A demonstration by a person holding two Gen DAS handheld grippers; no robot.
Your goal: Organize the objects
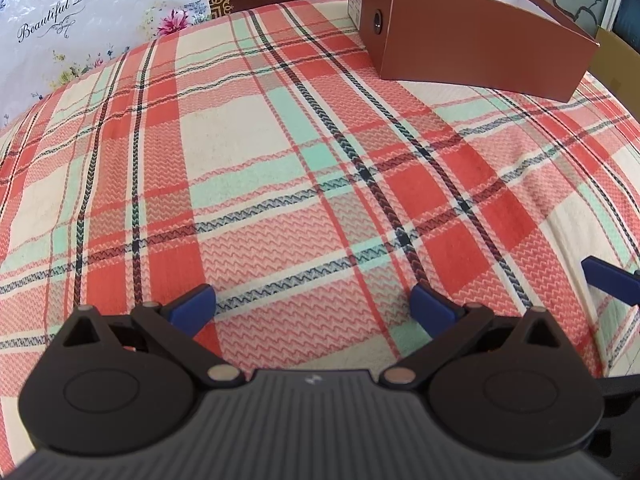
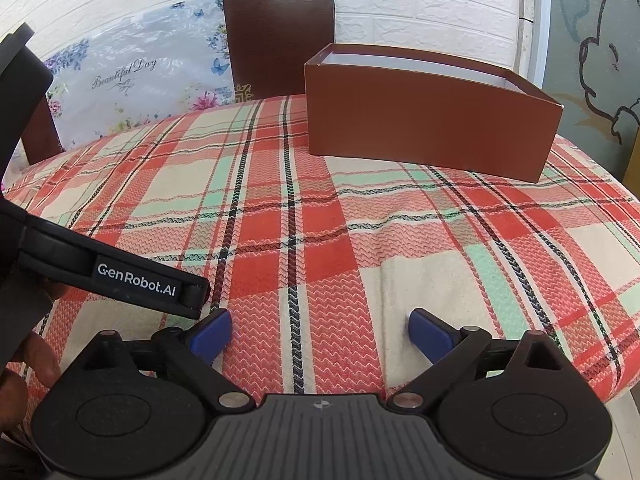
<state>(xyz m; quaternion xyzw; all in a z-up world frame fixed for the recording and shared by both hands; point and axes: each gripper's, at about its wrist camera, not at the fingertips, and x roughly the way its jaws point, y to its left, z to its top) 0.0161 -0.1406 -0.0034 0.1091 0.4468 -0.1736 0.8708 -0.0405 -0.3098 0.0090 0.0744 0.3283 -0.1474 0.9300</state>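
The script "Beautiful Day" is printed on the floral plastic sheet behind the table. "GenRobot.AI" is marked in white on the left gripper body. The white label on the brown box is unreadable.

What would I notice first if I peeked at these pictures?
The bright plaid cloth in red, cream and mint covers the whole table and fills both views. On its far right side stands an open brown box, white inside, and what it holds cannot be seen. Close to the cameras, the left gripper and right gripper hover with blue fingertips spread wide and nothing between them.
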